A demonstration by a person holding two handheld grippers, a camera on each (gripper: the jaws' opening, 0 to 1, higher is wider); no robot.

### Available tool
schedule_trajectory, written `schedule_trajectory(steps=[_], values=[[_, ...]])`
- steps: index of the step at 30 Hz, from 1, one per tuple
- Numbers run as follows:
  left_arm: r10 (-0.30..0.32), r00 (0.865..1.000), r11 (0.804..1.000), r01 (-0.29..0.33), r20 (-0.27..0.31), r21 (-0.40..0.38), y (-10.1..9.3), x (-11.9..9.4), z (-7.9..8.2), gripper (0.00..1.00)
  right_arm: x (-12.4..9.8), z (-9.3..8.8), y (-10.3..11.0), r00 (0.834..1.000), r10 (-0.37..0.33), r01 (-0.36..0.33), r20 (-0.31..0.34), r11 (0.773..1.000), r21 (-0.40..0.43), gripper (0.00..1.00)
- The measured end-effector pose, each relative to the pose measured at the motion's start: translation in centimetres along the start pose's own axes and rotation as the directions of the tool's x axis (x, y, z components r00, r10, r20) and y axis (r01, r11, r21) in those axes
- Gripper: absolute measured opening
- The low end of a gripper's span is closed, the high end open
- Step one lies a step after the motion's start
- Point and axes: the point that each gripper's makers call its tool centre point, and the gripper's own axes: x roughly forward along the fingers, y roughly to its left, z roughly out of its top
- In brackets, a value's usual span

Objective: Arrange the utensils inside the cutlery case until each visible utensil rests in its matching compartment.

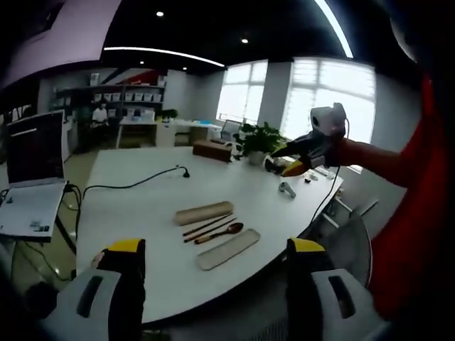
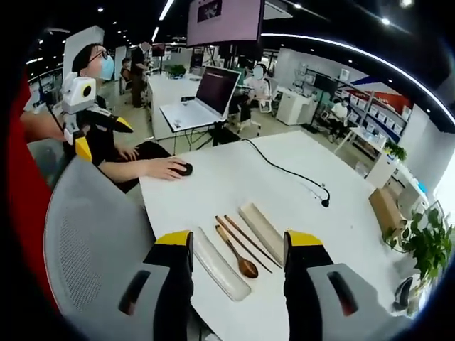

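Office space with ceiling lights, bright windows and shelving surrounds a broad white worktop point(image 1: 142, 206). Near its front edge lie the task's things in a tight row: a tan cutlery case point(image 1: 204, 212), a pair of dark chopsticks point(image 1: 206, 226), a wooden spoon point(image 1: 220, 232) and a pale flat case lid point(image 1: 228, 249) closest to the edge. All four lie side by side, the chopsticks and spoon out on the worktop between case and lid, not inside the case.

From the right gripper view the same row appears: lid point(image 2: 221, 263), spoon point(image 2: 237, 253), chopsticks point(image 2: 243, 241), case point(image 2: 262, 231). A black cable point(image 2: 288, 170) trails across the middle of the worktop, a laptop point(image 2: 202, 99) sits at a far corner, and a potted plant point(image 2: 426, 245) stands by another edge. A seated person rests a hand on a mouse point(image 2: 183, 168) at the worktop's side edge, beside a grey mesh chair point(image 2: 92, 241).

The left gripper point(image 1: 216, 277) hangs off the front edge, jaws apart and empty. The right gripper point(image 2: 237, 266) hovers above the utensils, jaws spread wide, gripping nothing.
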Motion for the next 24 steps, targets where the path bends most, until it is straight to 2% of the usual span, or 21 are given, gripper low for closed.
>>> schedule_trajectory(steps=[3, 7, 11, 13, 15, 16, 17, 18, 20, 24], values=[[-0.008, 1.0, 1.0, 0.008, 0.003, -0.016, -0.1, 0.1, 0.2, 0.82, 0.7, -0.3, 0.1, 1.0, 0.016, -0.016, -0.011, 1.0, 0.026, 0.49], [-0.027, 1.0, 1.0, 0.027, -0.003, 0.01, -0.1, 0.2, 0.5, 0.82, 1.3, -0.1, 0.0, 0.999, 0.034, -0.034, -0.008, 0.999, 0.029, 0.46], [-0.073, 0.997, 0.997, 0.073, 0.001, -0.018, -0.3, 0.6, 0.5, 0.82, 1.6, 0.4, -0.2, 0.999, 0.034, -0.034, 0.001, 0.999, 0.041, 0.44], [-0.081, 0.997, 0.997, 0.081, 0.002, -0.008, -0.4, 0.6, 0.4, 0.82, 1.9, 0.2, -0.5, 1.0, 0.024, -0.023, -0.006, 1.0, 0.021, 0.43], [-0.066, 0.998, 0.998, 0.066, -0.001, 0.005, 0.0, 0.9, 0.1, 0.83, 2.2, -0.7, -1.0, 0.999, 0.002, -0.001, -0.039, 0.999, 0.034, 0.43], [-0.053, 0.998, 0.999, 0.053, -0.019, -0.011, 0.3, 1.1, -0.3, 0.83, 2.1, -1.2, -0.9, 0.998, 0.005, -0.002, -0.057, 0.998, 0.056, 0.43], [-0.032, 0.999, 0.999, 0.031, -0.014, -0.037, 0.6, 1.0, -0.1, 0.83, 2.1, -1.3, -0.9, 0.999, -0.001, 0.004, -0.046, 0.998, 0.067, 0.44], [0.0, 1.0, 0.997, 0.002, 0.026, -0.072, 1.0, 1.0, 0.6, 0.83, 2.0, -1.5, -0.9, 0.999, -0.015, 0.018, -0.041, 0.997, 0.081, 0.45], [0.013, 0.998, 0.994, -0.007, 0.056, -0.107, 1.0, 0.7, 1.3, 0.83, 2.0, -2.2, -0.6, 0.999, -0.014, 0.017, -0.032, 0.995, 0.094, 0.44], [0.025, 0.999, 0.999, -0.024, 0.026, -0.046, 1.0, 0.7, 0.6, 0.83, 2.4, -3.3, -0.1, 0.999, -0.015, 0.019, -0.051, 0.996, 0.084, 0.44]])
